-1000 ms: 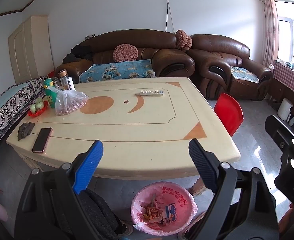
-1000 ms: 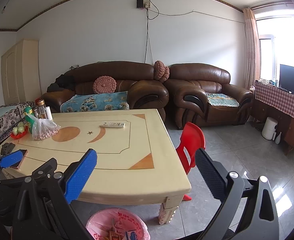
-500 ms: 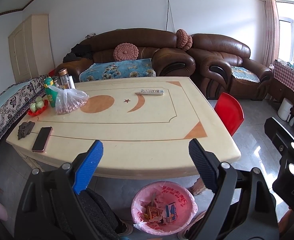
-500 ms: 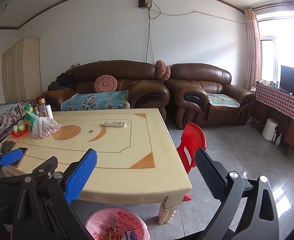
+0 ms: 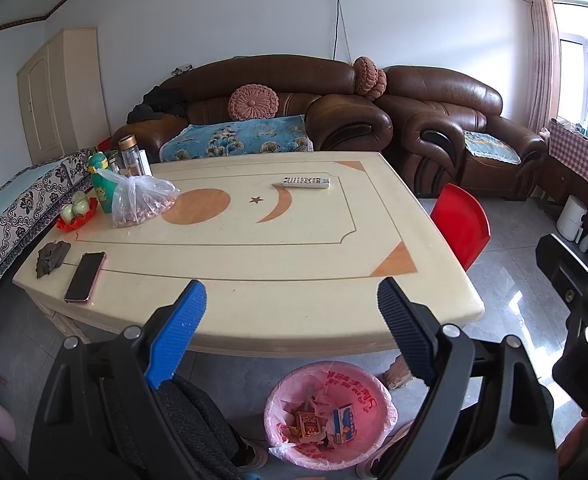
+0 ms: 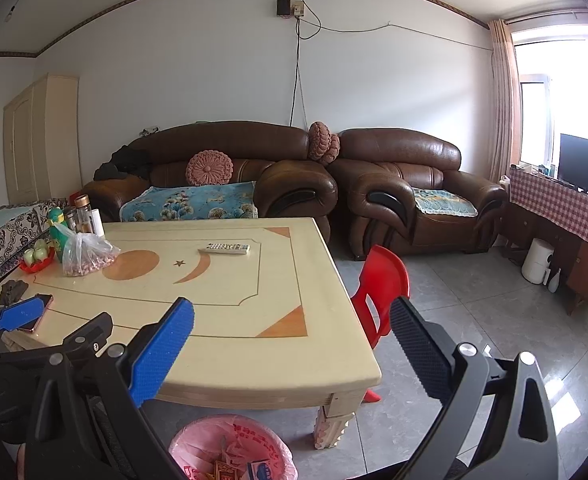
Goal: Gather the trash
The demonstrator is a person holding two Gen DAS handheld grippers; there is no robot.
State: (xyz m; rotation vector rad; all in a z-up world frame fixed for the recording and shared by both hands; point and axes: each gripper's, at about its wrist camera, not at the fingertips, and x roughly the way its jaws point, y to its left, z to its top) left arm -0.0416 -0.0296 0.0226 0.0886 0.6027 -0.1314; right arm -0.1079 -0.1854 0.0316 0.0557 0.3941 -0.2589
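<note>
A bin lined with a pink bag [image 5: 330, 412] [image 6: 233, 452] stands on the floor at the near edge of the cream table [image 5: 277, 248] [image 6: 253, 312]. Small cartons and wrappers [image 5: 322, 424] lie inside it. My left gripper [image 5: 291, 308] hangs open above the table's near edge and the bin, nothing between its fingers. My right gripper [image 6: 291, 324] is open too, empty, over the table's near right corner. The left gripper's blue pad [image 6: 23, 312] shows at the left of the right wrist view.
On the table: a remote [image 5: 306, 181], a clear bag of nuts [image 5: 139, 200], a green bottle [image 5: 103, 188], jars, a red dish of fruit [image 5: 75, 214], a phone [image 5: 85, 276], a dark lump [image 5: 51, 258]. A red plastic chair [image 5: 460, 228] stands right of it, brown sofas [image 5: 294, 108] behind.
</note>
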